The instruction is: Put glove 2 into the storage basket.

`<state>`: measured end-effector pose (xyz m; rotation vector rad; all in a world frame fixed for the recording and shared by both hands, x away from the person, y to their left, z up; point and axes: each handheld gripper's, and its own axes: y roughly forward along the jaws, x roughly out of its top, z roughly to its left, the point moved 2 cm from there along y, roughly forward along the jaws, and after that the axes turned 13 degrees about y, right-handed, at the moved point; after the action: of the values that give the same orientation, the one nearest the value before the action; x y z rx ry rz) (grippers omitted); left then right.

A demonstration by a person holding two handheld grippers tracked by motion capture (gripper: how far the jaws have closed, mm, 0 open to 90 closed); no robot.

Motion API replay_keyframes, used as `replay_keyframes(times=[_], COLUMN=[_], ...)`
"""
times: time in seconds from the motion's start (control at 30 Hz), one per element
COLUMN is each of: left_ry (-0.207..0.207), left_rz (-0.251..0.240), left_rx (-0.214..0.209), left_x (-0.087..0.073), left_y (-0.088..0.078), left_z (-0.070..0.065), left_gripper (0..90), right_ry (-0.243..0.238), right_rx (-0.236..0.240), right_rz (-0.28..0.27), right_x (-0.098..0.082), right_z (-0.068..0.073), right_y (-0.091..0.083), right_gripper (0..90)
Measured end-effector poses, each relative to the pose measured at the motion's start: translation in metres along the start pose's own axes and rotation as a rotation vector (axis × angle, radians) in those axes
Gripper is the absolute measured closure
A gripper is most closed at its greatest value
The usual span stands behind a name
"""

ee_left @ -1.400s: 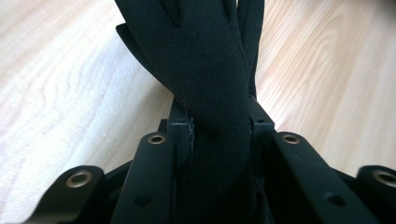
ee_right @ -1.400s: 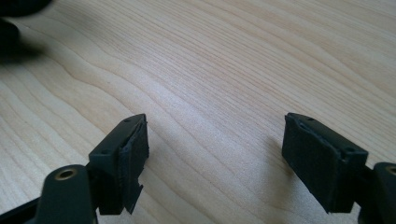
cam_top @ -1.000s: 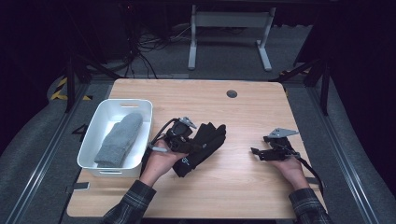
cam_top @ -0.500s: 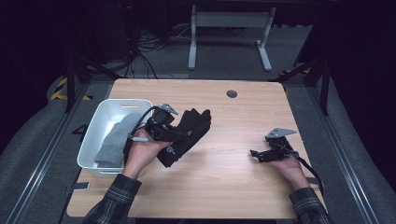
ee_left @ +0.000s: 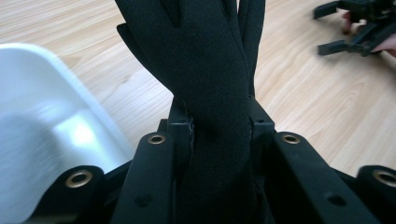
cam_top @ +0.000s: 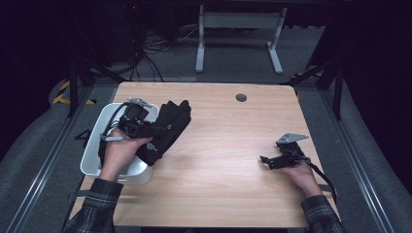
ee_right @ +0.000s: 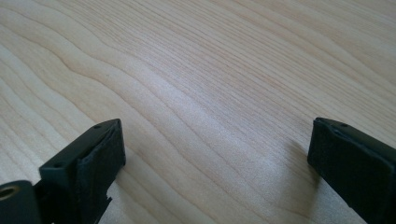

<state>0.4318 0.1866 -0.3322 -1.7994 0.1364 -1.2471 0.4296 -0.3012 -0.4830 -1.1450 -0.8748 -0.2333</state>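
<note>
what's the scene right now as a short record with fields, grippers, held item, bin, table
left gripper: shut on the black glove, held at the bin's right edge
black glove: clamped between the jaws, fingers pointing away from the gripper
right gripper: open, nothing between the jaws, just been opening, low over the table
white bin: at the table's left edge
wooden table: bare wood between the two grippers
</note>
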Motion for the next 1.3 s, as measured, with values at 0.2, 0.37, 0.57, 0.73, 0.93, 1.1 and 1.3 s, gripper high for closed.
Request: replay_keyframes(times=[0.2, 0.37, 0.57, 0.73, 0.93, 1.1, 1.3], left_ry=[-0.053, -0.107, -0.177, -0.218, -0.252, -0.239, -0.237], left_rz=[0.011, 0.016, 0.017, 0.03, 0.046, 0.073, 0.112], left_rx=[0.057, 0.099, 0.129, 0.119, 0.101, 0.087, 0.145], left_x=[-0.019, -0.038, -0.059, -0.072, -0.083, -0.084, -0.086], left_y=[-0.018, -0.031, -0.038, -0.034, -0.023, -0.017, -0.011], left_z=[0.018, 0.034, 0.051, 0.063, 0.072, 0.076, 0.081], left_gripper=[71.4, 71.4, 71.3, 71.2, 70.6, 66.9, 46.9], right_ry=[0.0, 0.0, 0.0, 0.001, 0.001, 0.001, 0.002], right_rx=[0.0, 0.0, 0.0, -0.001, -0.001, -0.001, -0.001], right_rz=[0.0, 0.0, 0.0, 0.0, -0.001, 0.0, 0.0], right_x=[0.0, 0.0, 0.0, 0.0, 0.0, 0.0, 0.0], right_z=[0.0, 0.0, 0.0, 0.0, 0.0, 0.0, 0.0], right_y=[0.0, 0.0, 0.0, 0.0, 0.0, 0.0, 0.0], right_gripper=[4.5, 4.5, 4.5, 4.5, 4.5, 4.5, 4.4])
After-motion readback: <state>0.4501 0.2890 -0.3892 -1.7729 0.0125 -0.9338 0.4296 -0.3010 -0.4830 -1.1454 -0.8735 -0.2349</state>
